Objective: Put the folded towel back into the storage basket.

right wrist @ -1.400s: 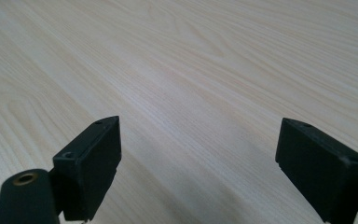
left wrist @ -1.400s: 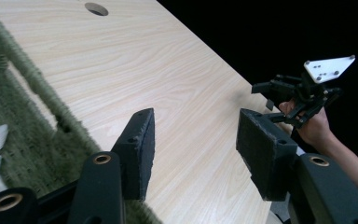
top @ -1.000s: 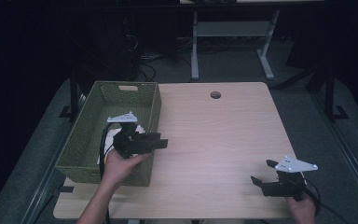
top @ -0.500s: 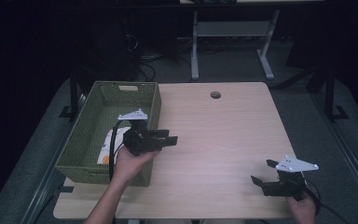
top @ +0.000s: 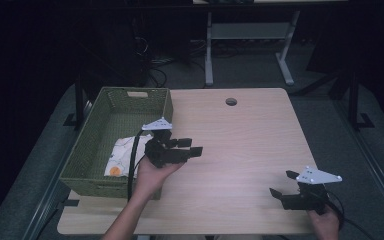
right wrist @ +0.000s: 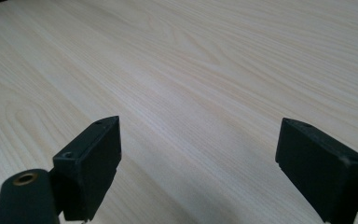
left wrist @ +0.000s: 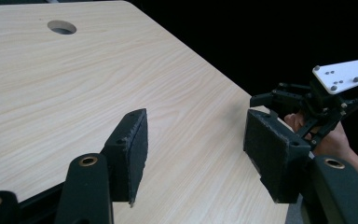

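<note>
Left gripper (top: 187, 146) is out of the green basket (top: 82, 165) and over the table (top: 250, 145) now, jaws just opening wider, empty; white packet (top: 120, 155) lies uncovered in the basket.

A light wood-grain counter (top: 250, 135) carried the scene, with a small round hole (top: 231, 101) near its far edge. A green woven basket (top: 162, 102) stood directly on its left side, reaching from the far part toward the near edge. The rest of the counter's top showed only bare wood grain.
</note>
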